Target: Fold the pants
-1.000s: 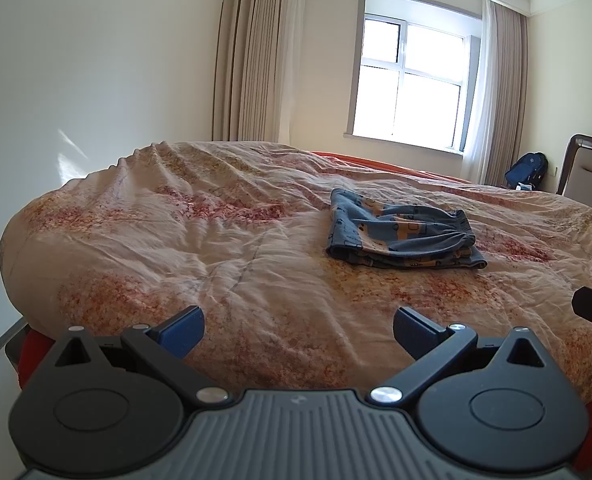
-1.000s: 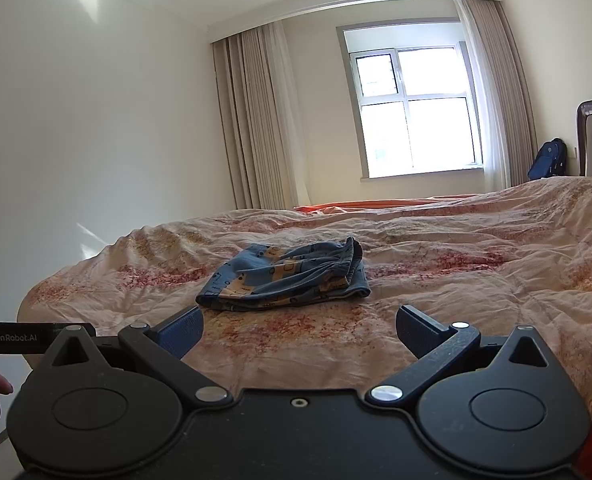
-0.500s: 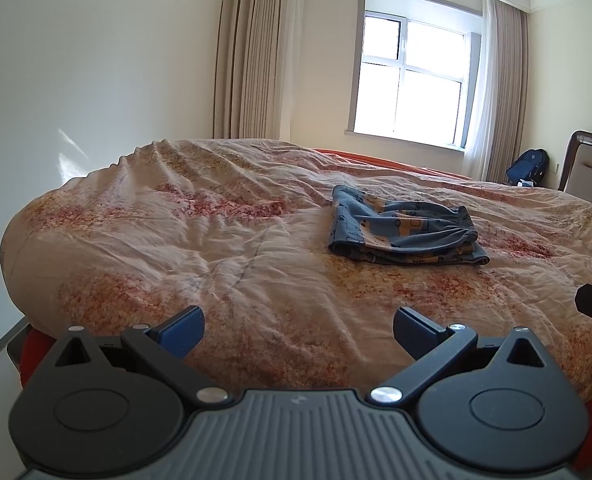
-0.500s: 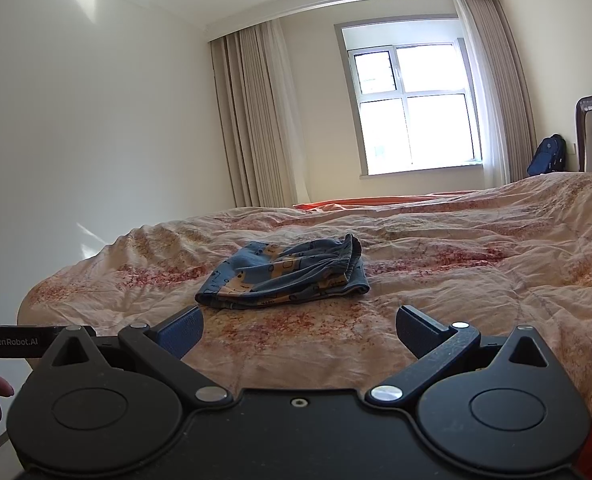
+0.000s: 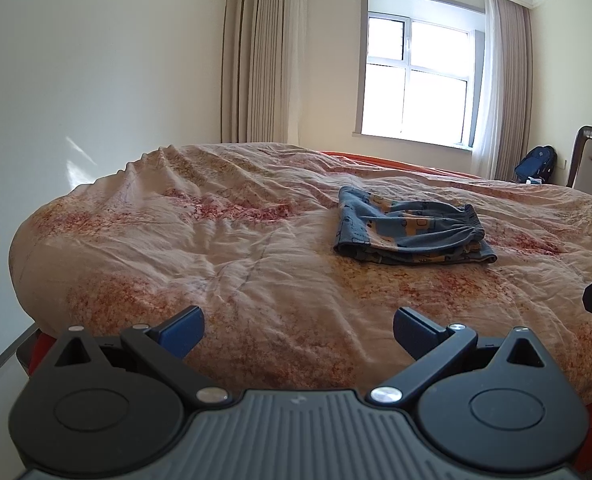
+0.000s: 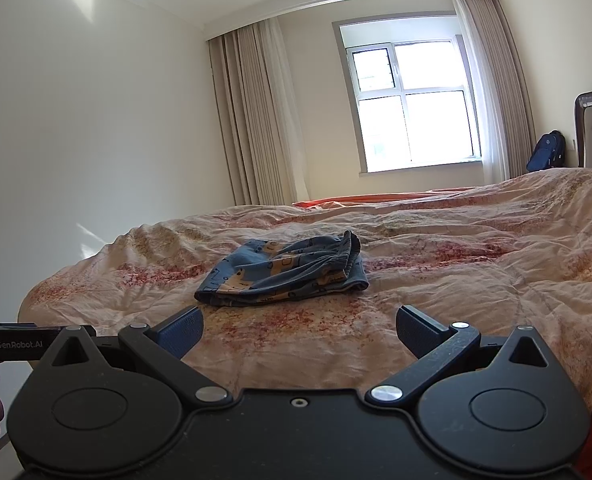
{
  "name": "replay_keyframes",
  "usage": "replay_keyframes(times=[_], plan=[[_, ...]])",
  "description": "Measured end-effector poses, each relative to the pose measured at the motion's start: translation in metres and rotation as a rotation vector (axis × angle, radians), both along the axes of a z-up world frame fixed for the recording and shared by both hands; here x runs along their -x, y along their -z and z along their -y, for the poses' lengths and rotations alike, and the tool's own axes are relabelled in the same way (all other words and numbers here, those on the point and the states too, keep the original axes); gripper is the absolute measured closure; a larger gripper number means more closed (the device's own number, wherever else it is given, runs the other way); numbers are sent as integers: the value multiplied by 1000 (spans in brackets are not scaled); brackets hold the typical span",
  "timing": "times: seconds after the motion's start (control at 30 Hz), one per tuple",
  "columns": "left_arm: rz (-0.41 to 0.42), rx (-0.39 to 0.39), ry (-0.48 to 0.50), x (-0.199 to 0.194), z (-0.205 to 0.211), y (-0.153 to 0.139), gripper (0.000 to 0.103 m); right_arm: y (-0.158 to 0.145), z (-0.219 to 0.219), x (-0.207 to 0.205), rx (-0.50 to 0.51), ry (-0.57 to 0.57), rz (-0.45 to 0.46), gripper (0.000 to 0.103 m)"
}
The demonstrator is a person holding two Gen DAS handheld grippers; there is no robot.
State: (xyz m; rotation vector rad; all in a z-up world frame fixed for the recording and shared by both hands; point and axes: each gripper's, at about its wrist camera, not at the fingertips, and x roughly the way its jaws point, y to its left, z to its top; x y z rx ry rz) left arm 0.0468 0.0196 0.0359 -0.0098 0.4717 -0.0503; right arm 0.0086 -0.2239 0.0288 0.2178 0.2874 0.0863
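In the left wrist view, the left tongs [image 5: 298,330] stand wide and empty, well apart from the small blue patterned cotton pants [image 5: 410,228], which lie as a compact bundle on the floral beige quilt [image 5: 216,248] of the bed. In the right wrist view, the right tongs [image 6: 299,330] are also wide and empty, near the pants [image 6: 286,270] but not touching. The fold looks finished, so I judge that only drawing back remains.

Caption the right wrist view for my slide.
Open right gripper faces folded blue pants on the bed.
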Motion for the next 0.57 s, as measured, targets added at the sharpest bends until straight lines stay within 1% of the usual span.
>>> replay_keyframes(times=[0.57], plan=[[-29,15,-33,-5,-7,3,0,3,1,-1,-9,7,-18,0]])
